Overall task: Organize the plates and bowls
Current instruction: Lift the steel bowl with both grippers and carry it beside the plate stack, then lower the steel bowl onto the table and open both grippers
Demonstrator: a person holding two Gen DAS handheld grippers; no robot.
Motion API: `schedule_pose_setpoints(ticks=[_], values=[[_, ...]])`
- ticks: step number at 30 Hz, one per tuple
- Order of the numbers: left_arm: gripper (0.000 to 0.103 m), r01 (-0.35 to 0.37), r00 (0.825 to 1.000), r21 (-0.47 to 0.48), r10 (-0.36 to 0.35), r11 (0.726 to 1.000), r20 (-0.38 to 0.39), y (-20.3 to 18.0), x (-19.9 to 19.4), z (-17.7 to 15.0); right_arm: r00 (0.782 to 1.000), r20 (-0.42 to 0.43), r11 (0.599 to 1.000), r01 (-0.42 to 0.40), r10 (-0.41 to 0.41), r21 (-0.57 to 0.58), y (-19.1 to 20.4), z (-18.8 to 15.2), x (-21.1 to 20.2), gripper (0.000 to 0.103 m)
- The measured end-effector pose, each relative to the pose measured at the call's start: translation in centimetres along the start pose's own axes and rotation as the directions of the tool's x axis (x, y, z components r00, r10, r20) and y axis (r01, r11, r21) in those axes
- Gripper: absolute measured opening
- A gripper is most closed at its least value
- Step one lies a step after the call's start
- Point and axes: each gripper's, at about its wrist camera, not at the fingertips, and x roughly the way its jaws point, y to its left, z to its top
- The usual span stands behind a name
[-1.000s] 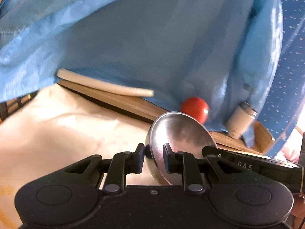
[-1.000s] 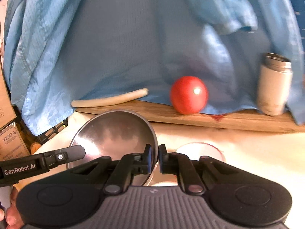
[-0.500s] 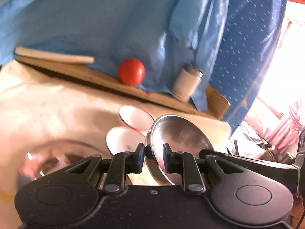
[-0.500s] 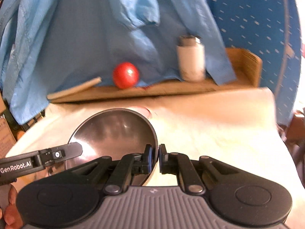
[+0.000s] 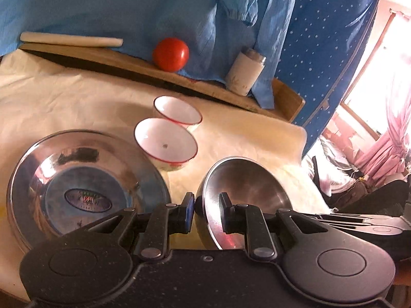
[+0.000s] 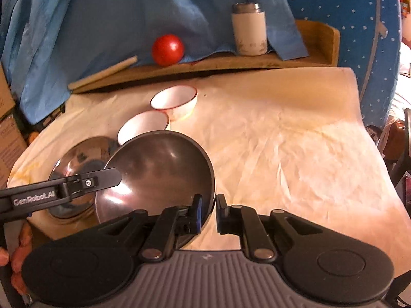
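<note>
Right wrist: both fingers [image 6: 197, 211] pinch steel bowl [image 6: 159, 169].

Both wrist views look down, sharing the steel bowl [image 5: 244, 187].

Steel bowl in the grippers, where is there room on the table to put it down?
Bare cloth lies right of the two white bowls, out to the table's edge. The left is crowded: the steel plate sits close beside those bowls. The steel bowl hangs over that side.

steel bowl [image 6: 159, 169] pinched at opposite rims (tilted) between right gripper [image 6: 208, 211] and left gripper [image 6: 108, 179]
</note>
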Motion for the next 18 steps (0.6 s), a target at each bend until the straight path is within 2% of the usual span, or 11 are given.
schedule_pose_setpoints(ticks=[8,18], values=[[0.024,-0.004,0.999,-0.005,0.004,1.0,-0.037,0.0,1.1,0.0,1.0,-0.017,1.0,0.001,-0.001,0.0,-0.7,0.9,1.0,0.012],[0.026,-0.018,0.999,-0.001,0.018,1.0,-0.035,-0.2,2.0,0.5,1.0,-0.017,1.0,-0.015,0.015,-0.004,-1.6,1.6,1.8,0.014]])
